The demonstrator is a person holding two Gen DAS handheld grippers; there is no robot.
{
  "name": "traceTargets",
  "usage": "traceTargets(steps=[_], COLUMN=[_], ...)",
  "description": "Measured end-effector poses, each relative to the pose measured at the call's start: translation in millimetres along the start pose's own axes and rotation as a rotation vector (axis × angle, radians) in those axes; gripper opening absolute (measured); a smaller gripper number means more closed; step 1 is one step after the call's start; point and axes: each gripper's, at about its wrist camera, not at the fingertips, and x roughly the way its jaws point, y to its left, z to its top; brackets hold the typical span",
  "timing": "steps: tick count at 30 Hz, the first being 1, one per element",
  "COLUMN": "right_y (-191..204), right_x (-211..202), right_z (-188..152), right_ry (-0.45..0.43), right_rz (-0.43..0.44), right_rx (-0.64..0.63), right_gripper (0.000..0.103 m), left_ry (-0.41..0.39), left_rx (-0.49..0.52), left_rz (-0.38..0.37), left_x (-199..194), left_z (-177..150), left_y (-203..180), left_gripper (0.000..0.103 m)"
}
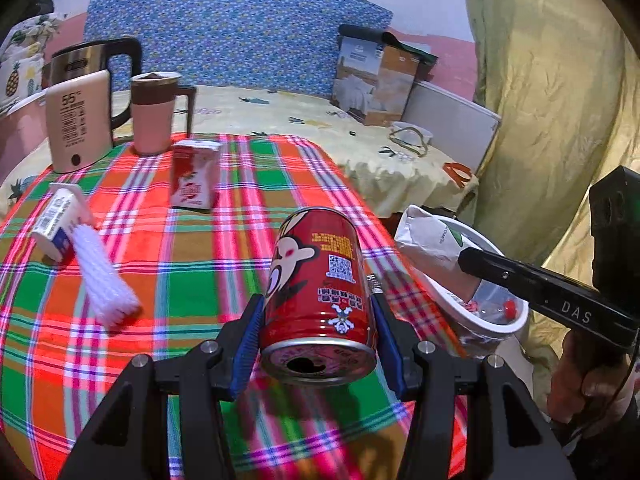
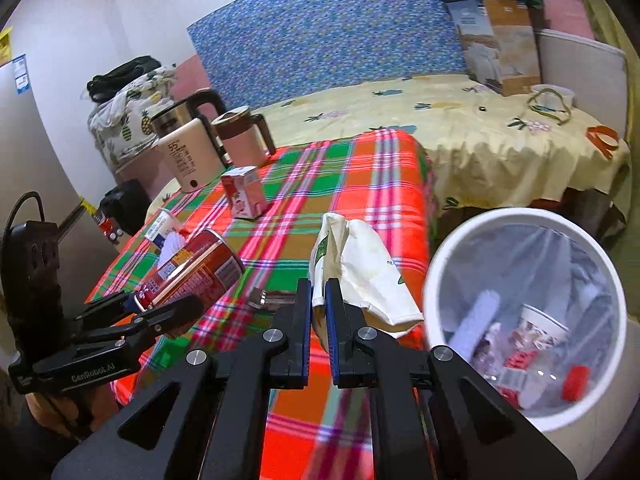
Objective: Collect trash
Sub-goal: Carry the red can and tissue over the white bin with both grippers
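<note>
My left gripper [image 1: 318, 312] is shut on a red drink can [image 1: 320, 292], held tilted above the plaid table; the can [image 2: 196, 270] and that gripper [image 2: 160, 304] also show at the left of the right wrist view. My right gripper [image 2: 319, 300] is shut on a crumpled white paper bag [image 2: 360, 272], which hangs beside the white trash bin [image 2: 440, 280]. In the left wrist view the bag [image 1: 432, 236] sits over the bin's rim [image 1: 492, 326]. The bin holds a paper cup [image 2: 540, 326] and several other scraps. A red carton [image 1: 194, 174], a small blue-white carton [image 1: 56, 220] and white foam netting [image 1: 104, 276] remain on the cloth.
A cream kettle [image 1: 78, 120] and a pink mug [image 1: 154, 114] stand at the table's far left corner. Behind it lies a bed with a yellow sheet [image 1: 312, 120], a cardboard box [image 1: 376, 80] and a blue patterned headboard [image 1: 236, 28]. A curtain [image 1: 548, 100] hangs on the right.
</note>
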Motion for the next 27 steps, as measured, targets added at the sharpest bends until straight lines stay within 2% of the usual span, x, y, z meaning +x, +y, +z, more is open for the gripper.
traceTargets(steps=[11, 27], right_y=[-45, -100], right_x=[-29, -50], right_z=[-15, -28], right_ry=[-0.033, -0.06], right_rz=[-0.073, -0.166], right_rx=[0.087, 0.203], right_gripper=[0.009, 0.009], left_ry=[0.025, 0.077], left_rx=[0.063, 0.167], left_rz=[-0.049, -0.133], left_x=[13, 54], left_z=[1, 11], left_y=[-45, -113], left_gripper=[0.054, 0.054])
